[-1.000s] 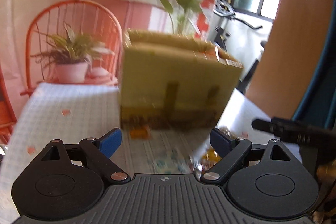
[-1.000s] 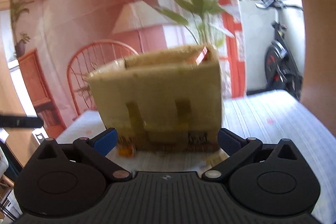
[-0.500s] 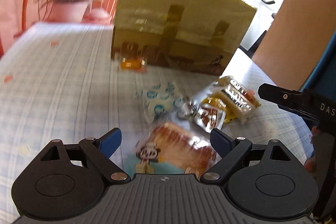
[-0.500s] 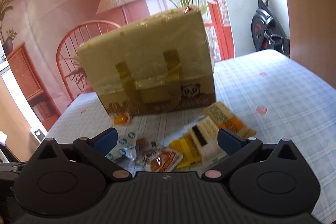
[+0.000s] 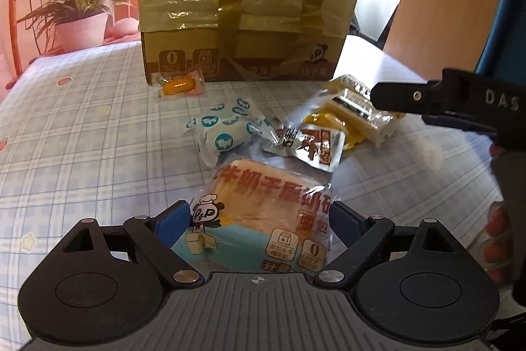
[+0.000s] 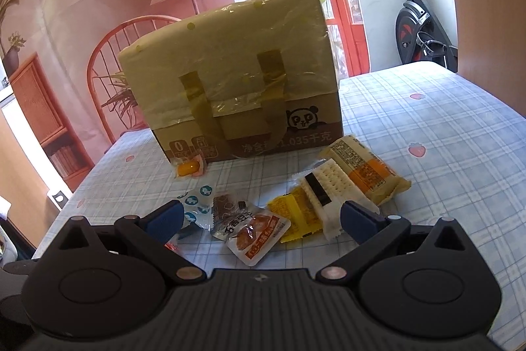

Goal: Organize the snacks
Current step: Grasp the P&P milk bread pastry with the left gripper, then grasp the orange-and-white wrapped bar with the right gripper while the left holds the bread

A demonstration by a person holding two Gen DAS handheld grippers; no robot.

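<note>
Left wrist view: the left claw (image 5: 259, 219) has its blue fingers spread apart on either side of a bread packet (image 5: 266, 213) with a cartoon panda, which lies on the checked tabletop (image 5: 82, 137) at 6 o'clock; whether the fingers touch the packet cannot be told. Just beyond it, at the centre, lie a white wrapper with blue spots (image 5: 223, 130) and a silver and red sachet (image 5: 305, 143). At 2 o'clock sit clear-wrapped crackers (image 5: 358, 117), with the other claw's black finger reaching in over them from 3 o'clock. A small orange sweet (image 5: 179, 84) rests against the foot of a taped cardboard box (image 5: 246, 5) at 12 o'clock. A potted plant (image 5: 79, 12) stands at 10 o'clock.

Right wrist view: the right claw (image 6: 259, 217) is also spread apart and empty, above the tabletop. The silver and red sachet lies between its fingers at 6 o'clock, the crackers at 4 o'clock, the spotted wrapper at 8 o'clock. The box stands at 12 o'clock.
</note>
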